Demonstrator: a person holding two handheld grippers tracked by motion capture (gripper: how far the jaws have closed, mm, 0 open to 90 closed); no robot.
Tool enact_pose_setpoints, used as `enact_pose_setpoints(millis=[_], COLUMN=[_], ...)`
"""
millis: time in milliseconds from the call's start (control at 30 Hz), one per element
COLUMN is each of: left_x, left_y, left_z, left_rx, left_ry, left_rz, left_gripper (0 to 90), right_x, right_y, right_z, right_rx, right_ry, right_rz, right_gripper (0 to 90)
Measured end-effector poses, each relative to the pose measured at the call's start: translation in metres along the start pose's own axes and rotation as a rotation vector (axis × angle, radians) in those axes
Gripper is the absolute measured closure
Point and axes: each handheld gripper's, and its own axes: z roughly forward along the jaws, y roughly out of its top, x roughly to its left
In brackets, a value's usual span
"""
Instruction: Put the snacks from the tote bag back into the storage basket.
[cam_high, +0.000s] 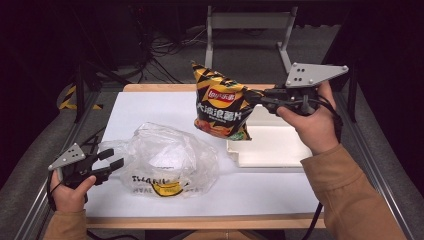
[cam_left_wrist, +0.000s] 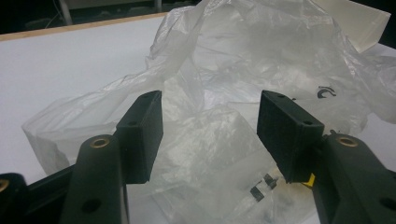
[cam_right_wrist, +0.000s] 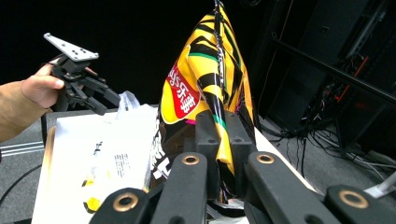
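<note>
Chip bag (cam_high: 221, 104) marked "Lay's", plastic bag (cam_high: 170, 160) lettering unreadable

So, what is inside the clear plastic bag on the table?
Through the plastic bag a yellow-and-black printed patch shows near the bottom edge. Crumpled folds blur everything else, so any contents stay unclear.

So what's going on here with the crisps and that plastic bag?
A person at a table works with a hand-held gripper in each hand. The right gripper is clamped on the edge of a black-and-yellow chip bag and holds it in the air above the table. The left gripper, jaws open, sits at the edge of a crumpled clear plastic bag lying on the white surface, not gripping it. A shallow white tray lies to the right. It looks like the chips may be headed into the plastic bag.
</note>
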Motion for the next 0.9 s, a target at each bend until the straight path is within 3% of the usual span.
enact_pose_setpoints(millis=[567,900], left_x=[-0.016,-0.017], left_y=[-0.007,-0.009], left_z=[-0.005,-0.002], left_rx=[0.011,0.024], left_ry=[-0.003,0.005], left_rz=[0.01,0.01], left_gripper=[37.7,37.0], right_x=[-0.039,-0.059], right_y=[-0.022,-0.038], right_z=[-0.033,-0.037], right_rx=[0.034,0.054], right_ry=[-0.035,-0.036], right_rz=[0.0,0.005], right_gripper=[87.8,87.8])
